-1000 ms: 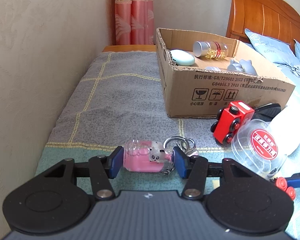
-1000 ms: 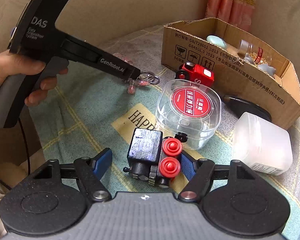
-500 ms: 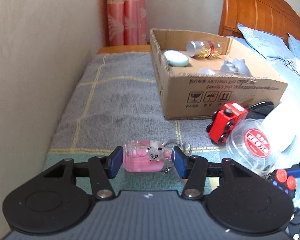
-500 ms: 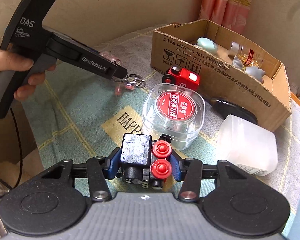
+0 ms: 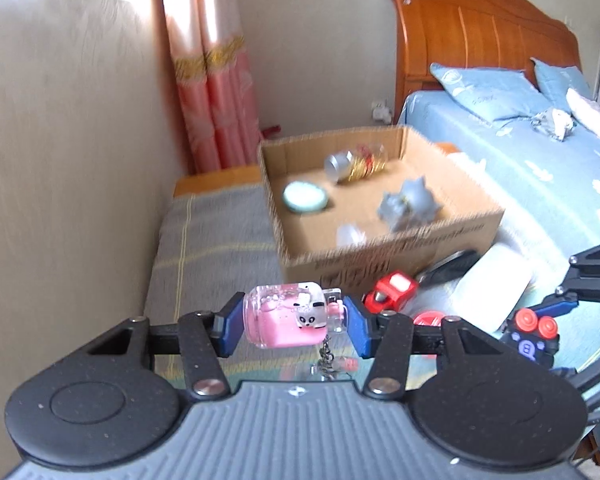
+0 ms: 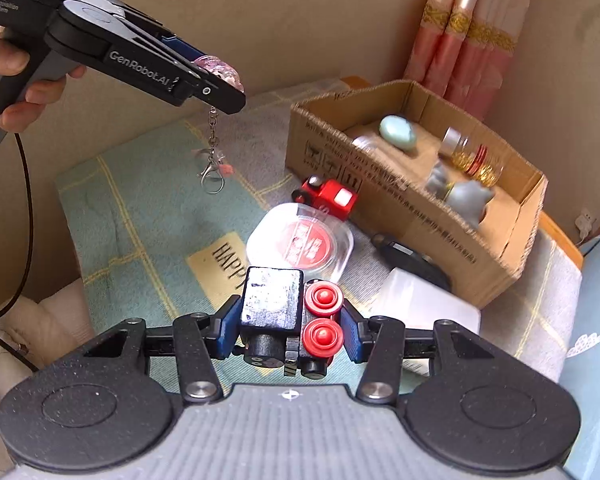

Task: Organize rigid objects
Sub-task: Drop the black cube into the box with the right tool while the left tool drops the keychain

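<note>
My left gripper [image 5: 290, 326] is shut on a pink liquid-filled keychain bottle [image 5: 288, 320] with a small panda charm, held in the air; its chain and clasp [image 6: 212, 160] hang below. My right gripper [image 6: 288, 328] is shut on a black toy train with red wheels [image 6: 288, 316], lifted off the blanket; it also shows in the left wrist view [image 5: 530, 334]. The open cardboard box [image 5: 404, 248] lies ahead, holding a pill bottle [image 5: 354, 162], a pale green oval [image 5: 305, 197] and a grey figure [image 5: 410, 204].
On the blanket lie a red toy train [image 6: 332, 196], a clear round tub with a red label [image 6: 304, 244], a white box [image 6: 416, 300] and a black object [image 6: 404, 250]. A wall runs on the left, a bed [image 5: 540, 168] on the right.
Both grippers have risen off the blanket with their objects. The keychain's chain now hangs free. The box is seen from higher up.
</note>
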